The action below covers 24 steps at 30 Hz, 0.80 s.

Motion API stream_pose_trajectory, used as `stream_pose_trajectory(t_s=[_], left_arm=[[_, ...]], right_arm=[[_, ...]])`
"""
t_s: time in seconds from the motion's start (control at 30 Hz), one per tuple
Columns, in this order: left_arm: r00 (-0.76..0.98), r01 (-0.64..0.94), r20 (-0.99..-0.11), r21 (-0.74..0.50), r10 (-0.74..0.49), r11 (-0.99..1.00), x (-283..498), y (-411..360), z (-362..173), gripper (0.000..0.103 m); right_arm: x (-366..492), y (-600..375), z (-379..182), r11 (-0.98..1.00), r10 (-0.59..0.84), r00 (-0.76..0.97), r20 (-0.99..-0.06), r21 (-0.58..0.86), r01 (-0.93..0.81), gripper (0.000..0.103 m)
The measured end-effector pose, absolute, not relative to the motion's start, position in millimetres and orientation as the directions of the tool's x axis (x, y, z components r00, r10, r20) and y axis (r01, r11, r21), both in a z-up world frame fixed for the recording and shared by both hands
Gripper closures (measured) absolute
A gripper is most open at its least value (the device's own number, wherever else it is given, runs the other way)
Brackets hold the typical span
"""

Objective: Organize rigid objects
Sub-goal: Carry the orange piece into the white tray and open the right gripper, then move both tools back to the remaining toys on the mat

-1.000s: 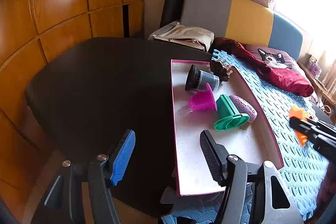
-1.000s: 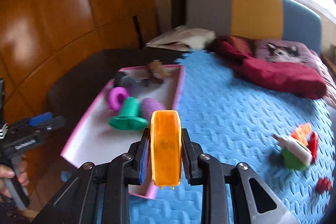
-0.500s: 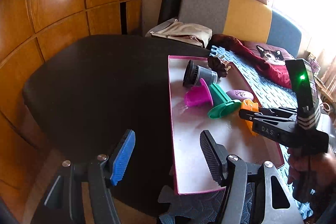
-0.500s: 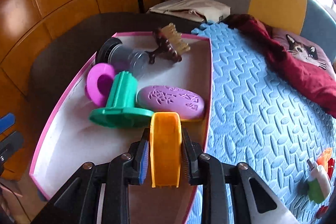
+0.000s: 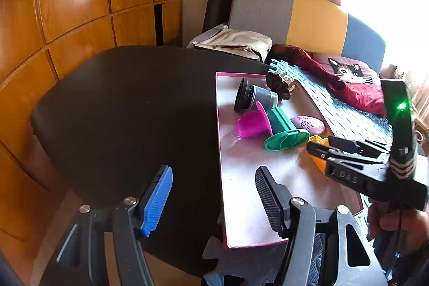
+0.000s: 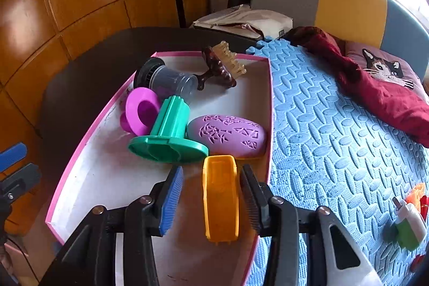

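A pink-rimmed white tray [image 6: 80, 152] [image 5: 218, 178] holds a green flanged piece [image 6: 169, 136] [image 5: 284, 133], a magenta cup [image 6: 140, 109] [image 5: 252, 122], a purple oval [image 6: 228, 136] [image 5: 308, 123], a dark clear jar [image 6: 166, 81] [image 5: 254, 97] and a brown comb [image 6: 222, 66]. An orange plastic piece [image 6: 221, 197] [image 5: 319, 149] lies in the tray between the spread jaws of my right gripper [image 6: 209, 195], which is open and apart from it. My left gripper [image 5: 211, 197] is open and empty over the dark table [image 5: 120, 111], left of the tray's near end.
A blue foam mat [image 6: 335, 138] lies right of the tray. On it sit a red cloth with a cat picture [image 6: 383, 82] and small toys at the right edge [image 6: 410, 219]. Wooden panels [image 5: 67, 4] and a grey, yellow and blue headboard [image 5: 308, 18] stand behind.
My right gripper carried the orange piece from over the mat to the tray, lowered it by the purple oval, and opened its jaws. The left gripper has not moved.
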<state>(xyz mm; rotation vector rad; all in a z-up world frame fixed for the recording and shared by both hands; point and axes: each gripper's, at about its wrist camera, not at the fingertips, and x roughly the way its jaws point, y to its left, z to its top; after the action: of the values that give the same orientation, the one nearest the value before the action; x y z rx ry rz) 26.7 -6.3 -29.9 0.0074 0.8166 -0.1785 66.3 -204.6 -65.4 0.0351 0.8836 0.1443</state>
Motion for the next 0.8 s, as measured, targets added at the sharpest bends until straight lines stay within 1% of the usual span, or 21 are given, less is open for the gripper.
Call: stream_pose_trajectory(t_s=[0.3,0.37,0.47,0.8], left_arm=[[0.671,0.176,-0.724,-0.050,-0.157,0.983,22,-13,-28,0.038],[0.670,0.182,-0.725,-0.048,-0.159,0.982,20,-15,-27,0.038],[0.673,0.191,-0.722,-0.039,-0.160,0.981,17,-18,-26,0.035],[0.671,0.217,-0.722,-0.023,-0.166,0.976,14,-29,-24,0.034]], right_arm=[[44,-221,-48,0.989,0.137,0.673,-0.727,0.133,-0.058,0.059],[38,-224,-46,0.991,0.125,0.682,-0.721,0.126,-0.048,0.059],[33,-229,-45,0.992,0.112,0.693,-0.712,0.124,-0.032,0.059],[9,-265,-39,0.990,0.047,0.727,-0.685,0.131,0.059,0.059]])
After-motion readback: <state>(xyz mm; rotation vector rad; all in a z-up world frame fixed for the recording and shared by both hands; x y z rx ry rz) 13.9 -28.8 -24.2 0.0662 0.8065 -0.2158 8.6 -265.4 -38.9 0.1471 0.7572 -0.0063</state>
